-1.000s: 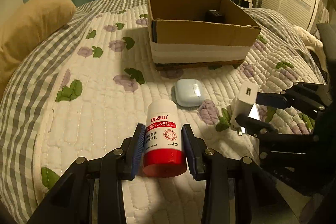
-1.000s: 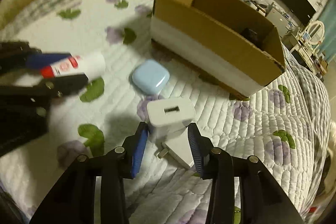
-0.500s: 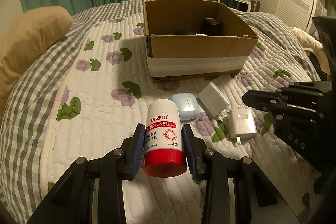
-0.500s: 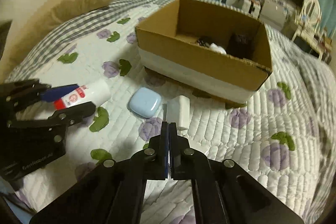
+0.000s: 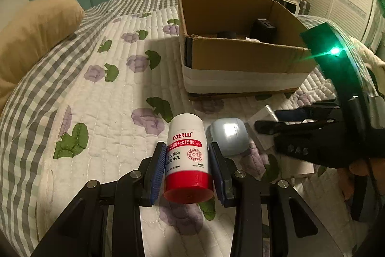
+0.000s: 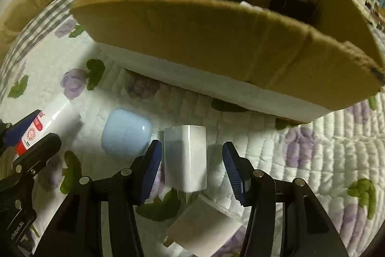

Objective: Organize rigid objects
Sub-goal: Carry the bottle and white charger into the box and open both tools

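Left gripper (image 5: 187, 169): clenched on white bottle (image 5: 187, 148) w/ red cap, blue pads pressing both sides, cap end toward camera, bottle lifted clear of quilt (image 5: 101, 117). In the right wrist view the same gripper (image 6: 25, 134) shows at the left edge, bottle (image 6: 51, 121) between its fingers.

Right gripper (image 6: 192, 172): jaws opening, parted wide around white charger block (image 6: 186, 158). Left pad sits just beside the block's side, right pad well apart from it; not gripping. Block lies on the quilt (image 6: 312, 160). Second white charger (image 6: 204, 230) lies nearer the camera, below the first, tilted, partly hidden by gripper frame. In the left wrist view the right gripper (image 5: 264, 122) comes in from the right edge, fingers over the white chargers; a green light glows on the black part above it.

Pale blue earbud case (image 6: 126, 133) rests on quilt just left of charger block, apart from it. Left wrist view: case (image 5: 228, 136) just right of the bottle.

Cardboard box (image 5: 240, 57) w/ white band round its base sits on the quilt beyond all items, toward the far edge of the bed. Open top; dark objects inside near far right corner, kind cannot be told. Right wrist view: box wall (image 6: 216, 40) close, filling upper frame.

Tan pillow (image 5: 33, 35) at left edge of bed
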Available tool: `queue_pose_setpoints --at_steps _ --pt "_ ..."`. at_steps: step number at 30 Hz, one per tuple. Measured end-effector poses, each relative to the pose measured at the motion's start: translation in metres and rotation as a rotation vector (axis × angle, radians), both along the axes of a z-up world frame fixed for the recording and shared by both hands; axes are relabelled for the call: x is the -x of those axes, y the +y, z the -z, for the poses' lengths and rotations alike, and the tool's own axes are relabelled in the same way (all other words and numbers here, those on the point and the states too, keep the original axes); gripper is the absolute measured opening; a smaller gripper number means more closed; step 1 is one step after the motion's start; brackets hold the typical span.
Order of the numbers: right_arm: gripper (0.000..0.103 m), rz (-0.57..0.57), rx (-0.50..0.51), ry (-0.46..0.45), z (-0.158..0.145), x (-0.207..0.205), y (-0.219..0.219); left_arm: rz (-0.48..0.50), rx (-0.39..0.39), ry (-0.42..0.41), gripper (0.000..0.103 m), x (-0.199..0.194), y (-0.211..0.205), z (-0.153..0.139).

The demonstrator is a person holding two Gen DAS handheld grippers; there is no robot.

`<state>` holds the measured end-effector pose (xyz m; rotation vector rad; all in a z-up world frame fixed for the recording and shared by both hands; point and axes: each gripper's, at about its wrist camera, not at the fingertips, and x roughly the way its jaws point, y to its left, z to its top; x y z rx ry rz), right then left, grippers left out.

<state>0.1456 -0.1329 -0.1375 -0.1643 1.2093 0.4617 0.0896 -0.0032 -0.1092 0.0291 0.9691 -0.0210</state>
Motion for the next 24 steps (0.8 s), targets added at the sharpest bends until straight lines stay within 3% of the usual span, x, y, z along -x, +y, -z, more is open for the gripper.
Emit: queue_pose_setpoints --at_steps 5,11,15,20,24 --pt "0.024 -0.025 -0.025 -0.115 -0.038 0.019 -0.006 0.021 -0.006 -0.025 0.037 0.003 -0.002 -0.015" --pt "0.023 -0.019 -0.109 -0.326 -0.14 0.032 -0.029 0.076 0.009 -0.137 0.037 -0.003 -0.012 -0.069" --pt "0.023 0.015 -0.105 -0.44 -0.199 0.014 -0.038 0.119 0.03 -0.229 0.037 -0.034 -0.024 -0.111" --pt "0.023 0.068 -0.052 -0.468 -0.21 -0.021 -0.047 0.148 0.023 -0.25 0.037 -0.092 -0.038 -0.119" --pt "0.023 0.09 -0.007 -0.425 -0.186 -0.046 -0.047 0.137 -0.012 -0.178 0.037 -0.134 -0.047 -0.09"
